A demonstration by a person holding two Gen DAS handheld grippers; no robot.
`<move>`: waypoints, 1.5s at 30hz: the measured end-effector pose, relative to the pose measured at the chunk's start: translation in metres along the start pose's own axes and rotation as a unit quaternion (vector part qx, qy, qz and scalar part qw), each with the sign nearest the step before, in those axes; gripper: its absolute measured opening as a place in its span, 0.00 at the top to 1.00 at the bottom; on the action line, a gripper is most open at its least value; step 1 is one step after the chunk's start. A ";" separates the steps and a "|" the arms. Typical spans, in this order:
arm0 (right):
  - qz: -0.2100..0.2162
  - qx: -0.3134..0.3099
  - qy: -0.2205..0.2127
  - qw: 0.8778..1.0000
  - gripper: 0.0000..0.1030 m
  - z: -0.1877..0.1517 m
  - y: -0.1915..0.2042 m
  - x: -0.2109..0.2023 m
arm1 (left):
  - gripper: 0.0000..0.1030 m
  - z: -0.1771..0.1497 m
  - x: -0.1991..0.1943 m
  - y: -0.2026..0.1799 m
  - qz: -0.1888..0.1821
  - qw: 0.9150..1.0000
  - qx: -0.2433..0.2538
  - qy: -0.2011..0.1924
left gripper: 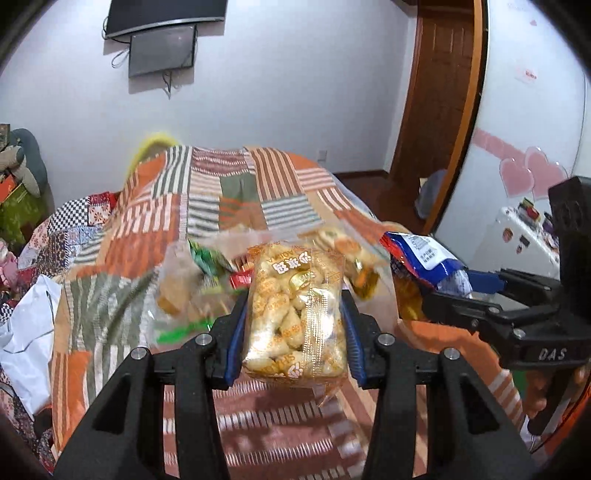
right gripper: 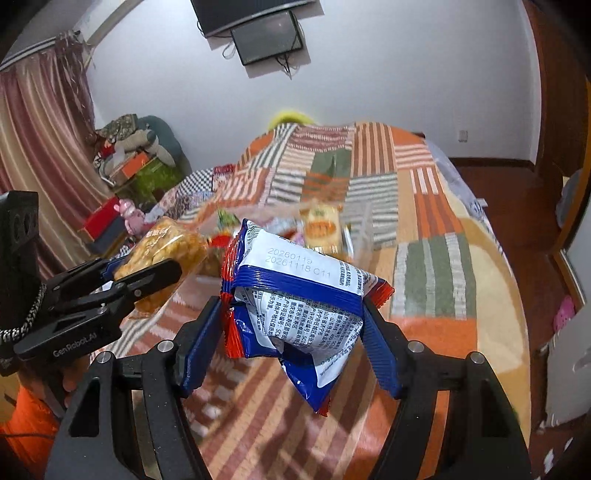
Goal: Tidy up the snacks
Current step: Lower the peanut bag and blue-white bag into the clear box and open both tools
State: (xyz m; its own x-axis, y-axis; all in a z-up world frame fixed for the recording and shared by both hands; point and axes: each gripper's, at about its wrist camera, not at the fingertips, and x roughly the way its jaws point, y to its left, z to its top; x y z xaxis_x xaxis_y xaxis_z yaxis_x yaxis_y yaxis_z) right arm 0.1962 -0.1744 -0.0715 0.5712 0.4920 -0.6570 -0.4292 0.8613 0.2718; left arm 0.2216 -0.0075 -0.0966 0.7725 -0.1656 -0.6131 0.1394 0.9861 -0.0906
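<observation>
Two grippers are seen, and one snack pack is held in each. The left gripper (left gripper: 295,325) is closed on a clear pack of golden puffed snacks (left gripper: 295,314), pressed between its two blue pads (left gripper: 234,343); the pack stands upright, its printing in white and gold, and the pale pieces inside are seen through the film. The right gripper (right gripper: 295,332) is closed on a blue and white packet (right gripper: 295,295) with red sawtooth ends; the packet is crumpled and folded by the squeeze, and a date code is printed on its white back panel.

Both packs are held above the near part of the bed, over a patchwork bedspread (left gripper: 229,192) of orange, green and striped squares. Further along the bed, near its middle, a clear plastic bag (left gripper: 184,280) lies with more snacks inside (their number cannot be told, because they are blurred).

In the left wrist view the right gripper (left gripper: 465,288) is seen at the right edge with the blue packet (left gripper: 421,254) in it, and a white cabinet with pink heart stickers (left gripper: 517,173) is shown. In the right wrist view the left gripper (right gripper: 147,269) is seen at the left edge with the golden pack (right gripper: 166,247), and a striped curtain (right gripper: 40,122) is shown. Two dark screens (right gripper: 266,33) are mounted on the wall in both views.
</observation>
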 end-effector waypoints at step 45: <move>0.018 0.007 0.033 0.999 0.25 0.058 0.013 0.068 | 0.40 0.027 0.073 0.046 0.008 0.995 -0.082 0.051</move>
State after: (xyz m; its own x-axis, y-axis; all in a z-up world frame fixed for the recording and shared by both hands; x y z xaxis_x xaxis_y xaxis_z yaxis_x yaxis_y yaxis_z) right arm 0.2696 -0.1222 -0.0720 0.5088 0.5136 -0.6909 -0.4388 0.8452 0.3051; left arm 0.3010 0.0257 -0.1244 0.7063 -0.1550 -0.6907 0.0177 0.9793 -0.2017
